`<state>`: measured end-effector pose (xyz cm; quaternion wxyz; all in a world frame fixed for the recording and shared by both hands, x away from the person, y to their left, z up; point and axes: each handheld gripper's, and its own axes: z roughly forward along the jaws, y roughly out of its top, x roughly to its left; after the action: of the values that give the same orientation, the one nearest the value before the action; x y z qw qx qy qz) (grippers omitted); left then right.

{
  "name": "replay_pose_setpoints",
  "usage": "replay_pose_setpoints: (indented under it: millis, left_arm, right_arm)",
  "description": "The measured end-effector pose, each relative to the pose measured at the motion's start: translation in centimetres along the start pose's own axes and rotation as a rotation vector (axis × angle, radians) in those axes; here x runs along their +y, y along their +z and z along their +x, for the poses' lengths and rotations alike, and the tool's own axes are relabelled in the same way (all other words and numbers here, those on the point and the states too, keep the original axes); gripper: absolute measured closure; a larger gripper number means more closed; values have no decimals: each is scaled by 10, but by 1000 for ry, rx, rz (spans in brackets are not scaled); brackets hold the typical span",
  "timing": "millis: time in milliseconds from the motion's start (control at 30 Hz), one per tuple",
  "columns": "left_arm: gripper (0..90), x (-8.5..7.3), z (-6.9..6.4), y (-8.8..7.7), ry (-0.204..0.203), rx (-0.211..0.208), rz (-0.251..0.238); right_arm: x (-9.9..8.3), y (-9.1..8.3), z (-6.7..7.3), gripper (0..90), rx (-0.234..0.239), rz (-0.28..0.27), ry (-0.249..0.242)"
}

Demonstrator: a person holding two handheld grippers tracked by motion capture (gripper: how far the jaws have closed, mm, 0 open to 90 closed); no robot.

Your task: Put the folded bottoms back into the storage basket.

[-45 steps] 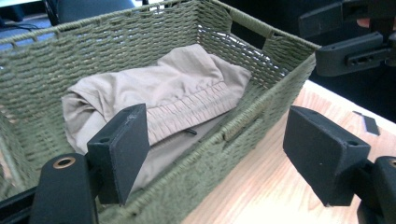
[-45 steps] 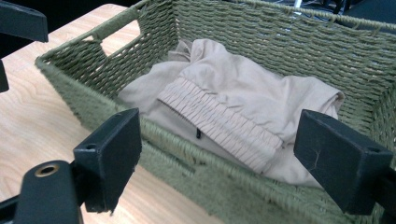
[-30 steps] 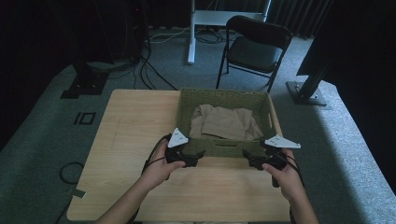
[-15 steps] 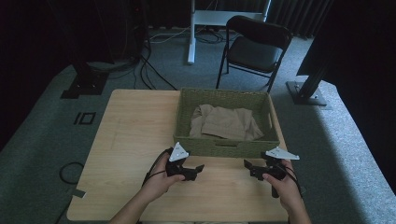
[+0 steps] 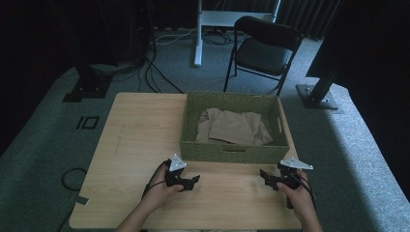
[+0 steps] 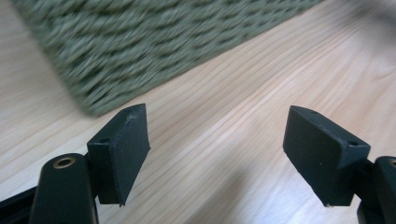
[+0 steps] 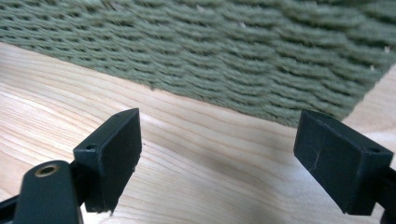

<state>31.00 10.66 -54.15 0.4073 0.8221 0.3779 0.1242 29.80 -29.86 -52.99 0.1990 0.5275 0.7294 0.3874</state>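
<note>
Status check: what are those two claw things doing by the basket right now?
Left gripper and right gripper open, empty, low over table. Green woven basket just ahead, tan cloth inside. Nothing in the way.

One basket, one beige cloth inside, two claws, one table, one folding chair.

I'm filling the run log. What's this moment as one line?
left claw: open, empty | right claw: open, empty | both over table before basket | cloth in basket
</note>
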Motion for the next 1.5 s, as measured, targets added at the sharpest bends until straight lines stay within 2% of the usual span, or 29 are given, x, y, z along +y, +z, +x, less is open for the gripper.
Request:
replay_pose_setpoints:
  millis: [67,200,300,500,533,567,600,633,700,767,867,1000,1033,1067,1100,1200,1500]
  left_arm:
    - [236,-5,3,0,-24,10,-1]
    - [235,-8,5,-2,-14,38,4]
    - [215,-10,7,-4,-30,49,-2]
    - [212,-17,16,-9,-73,111,3]
    - [212,-18,18,-10,-90,117,6]
    - [212,-18,18,-10,-90,117,6]
    - [212,-19,20,-13,-87,156,0]
    - [212,-20,21,-14,-79,176,1]
    - [213,-22,24,-16,-102,201,20]
    - [213,-24,25,-18,-105,248,42]
    - [212,-25,28,-19,-126,273,49]
    - [207,-26,30,-20,-153,343,61]
    - [169,-26,30,-20,-153,343,61]
    - [169,-26,30,-20,-188,376,68]
    - [131,-26,31,-20,-203,391,67]
    - [131,-27,33,-21,-239,420,59]
    - [103,-27,34,-21,-277,466,64]
  right_arm:
    - [-3,3,-2,147,-11,11,1]
    - [-8,8,-4,148,-33,37,1]
    - [-11,10,-5,147,-48,49,6]
    - [-17,12,-9,147,-97,82,13]
    - [-18,13,-10,147,-101,85,15]
    - [-18,13,-11,147,-103,83,18]
    - [-18,13,-11,147,-106,82,22]
    - [-18,12,-12,147,-112,82,20]
    - [-19,13,-12,147,-124,79,11]
    - [-20,13,-11,147,-141,81,0]
    - [-21,14,-11,140,-158,73,-3]
    - [-22,14,-9,140,-169,72,6]
    - [-22,14,-9,140,-169,72,6]
    - [-22,14,-9,140,-169,72,7]
    - [-22,14,-9,140,-173,71,10]
    - [-22,14,-9,140,-173,70,11]
    - [-21,14,-9,123,-168,74,6]
